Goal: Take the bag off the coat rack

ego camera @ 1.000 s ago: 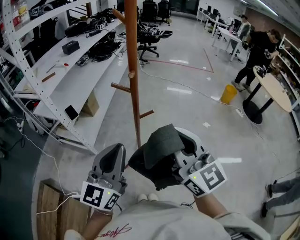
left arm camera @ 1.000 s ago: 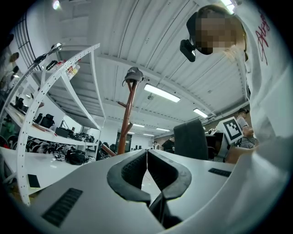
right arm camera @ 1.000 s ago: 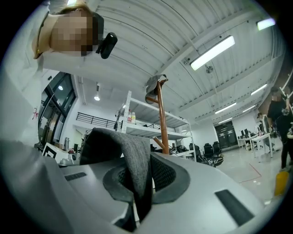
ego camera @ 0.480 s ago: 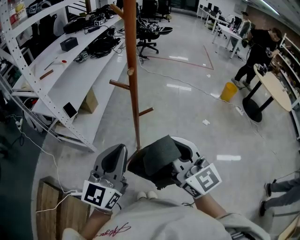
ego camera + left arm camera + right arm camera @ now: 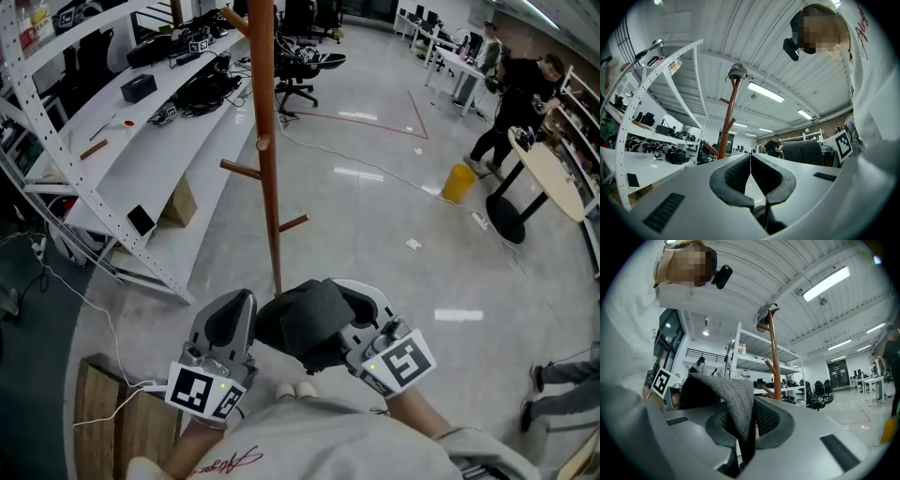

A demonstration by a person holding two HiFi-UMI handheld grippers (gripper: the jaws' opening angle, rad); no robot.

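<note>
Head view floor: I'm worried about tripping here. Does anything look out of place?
Yes: a thin loose cable snakes across the open floor from near the coat rack toward the yellow bin, and a small white scrap lies near it. Either could catch a foot.

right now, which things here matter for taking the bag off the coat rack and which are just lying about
Job in hand:
- grey bag, clamped in the right gripper
- wooden coat rack
- left gripper, shut and empty

Lying about:
- yellow bin
- office chair
- white shelving
- cardboard box
</note>
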